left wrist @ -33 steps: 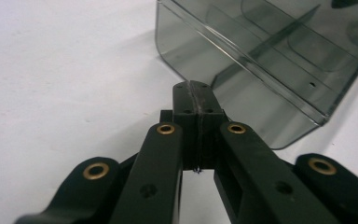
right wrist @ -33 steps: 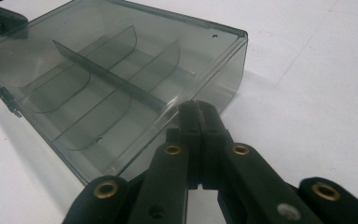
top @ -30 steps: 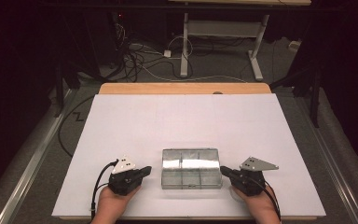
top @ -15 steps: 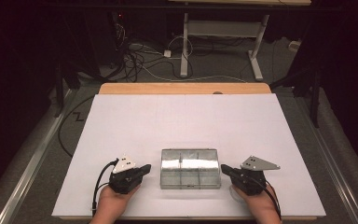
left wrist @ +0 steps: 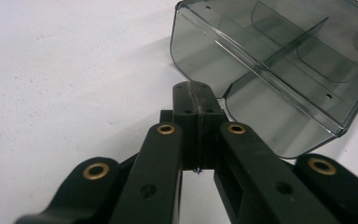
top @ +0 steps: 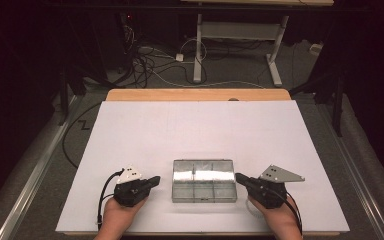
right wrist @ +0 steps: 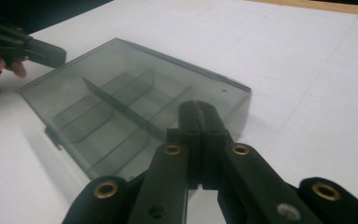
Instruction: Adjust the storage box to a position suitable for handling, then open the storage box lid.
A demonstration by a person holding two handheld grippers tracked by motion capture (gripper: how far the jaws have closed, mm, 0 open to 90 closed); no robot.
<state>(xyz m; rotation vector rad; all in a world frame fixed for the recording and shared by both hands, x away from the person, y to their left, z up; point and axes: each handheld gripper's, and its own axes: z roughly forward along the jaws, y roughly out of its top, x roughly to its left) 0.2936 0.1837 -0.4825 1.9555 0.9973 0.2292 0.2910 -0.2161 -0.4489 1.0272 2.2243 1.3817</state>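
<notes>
You have the clear plastic box (top: 204, 180) sitting near you on the white table (top: 200, 125), with your left gripper (top: 152, 181) and right gripper (top: 240, 178) flanking it, both clenched on nothing, seemingly poised to steady it from either end.

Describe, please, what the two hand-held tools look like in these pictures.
Both are black. The left tool has a pale three-cornered plate on top and a black cable trailing back; the right tool carries a grey one. Brass-coloured rivets dot the jaw linkages. Both forearms are bare.
</notes>
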